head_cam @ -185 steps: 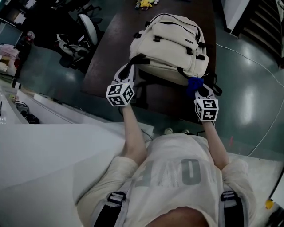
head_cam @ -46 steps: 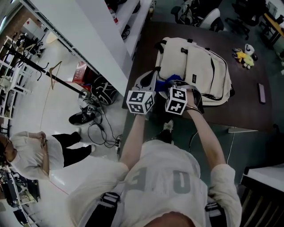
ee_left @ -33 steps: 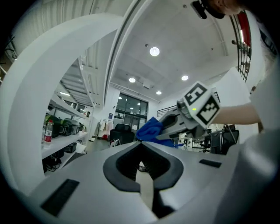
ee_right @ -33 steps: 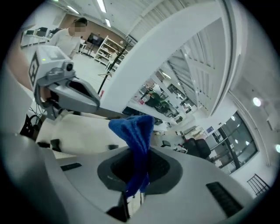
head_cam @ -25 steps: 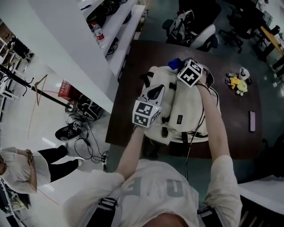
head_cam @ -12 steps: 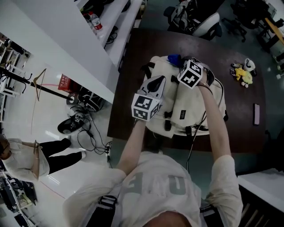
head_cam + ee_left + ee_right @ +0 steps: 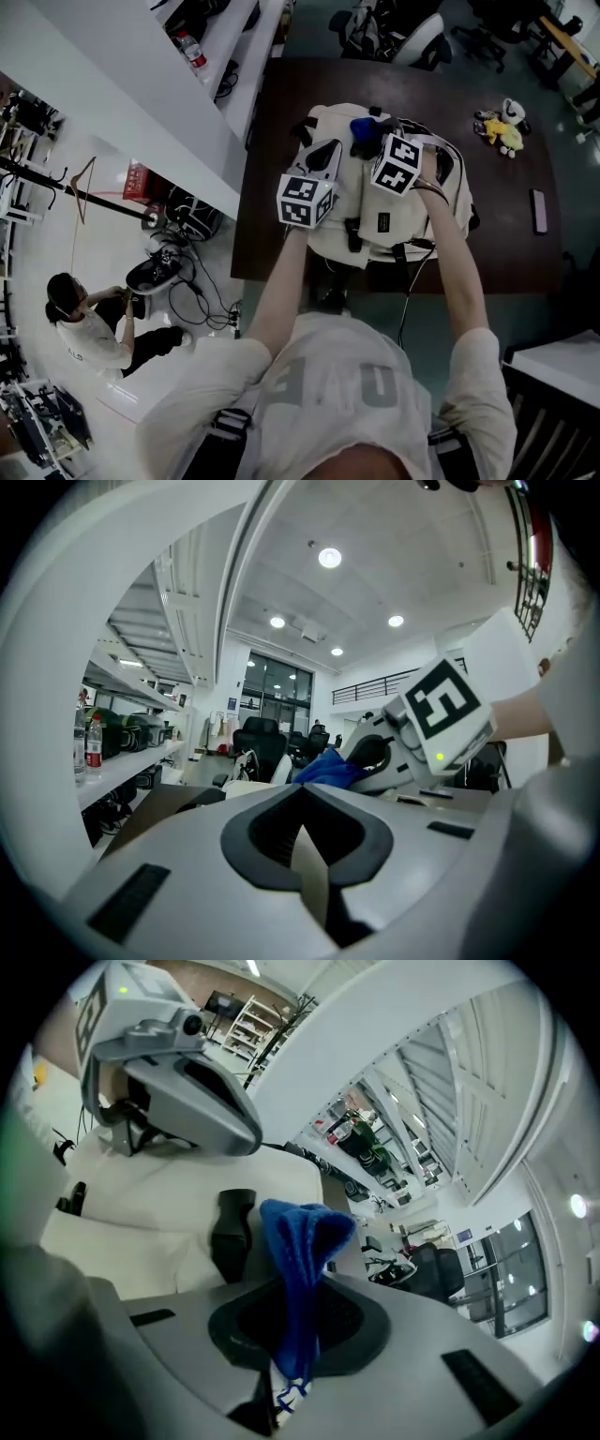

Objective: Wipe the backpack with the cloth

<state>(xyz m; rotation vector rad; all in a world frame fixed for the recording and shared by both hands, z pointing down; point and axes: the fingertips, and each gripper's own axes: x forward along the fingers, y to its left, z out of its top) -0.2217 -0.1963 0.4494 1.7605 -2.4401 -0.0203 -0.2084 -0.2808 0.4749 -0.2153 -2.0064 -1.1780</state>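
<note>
Half the table [image 7: 506, 234] lies mostly open right of the backpack [image 7: 358, 202] and cloth [image 7: 364, 127].

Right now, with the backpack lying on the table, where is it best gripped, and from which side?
Probably a black strap at the backpack's near end, approached from the person's side: it lies loose and looks thin enough to pinch, while the cream panels are broad.

Cream backpack [image 7: 412, 202] lies flat on the dark tabletop [image 7: 506, 253]. The left claw [image 7: 327, 150] is over its left part, and the right claw [image 7: 379, 139] is just beside, with the blue cloth [image 7: 364, 128] at its tip. A yellow plush toy [image 7: 497, 127] and a slim dark object [image 7: 536, 210] lie well apart to the right.
</note>
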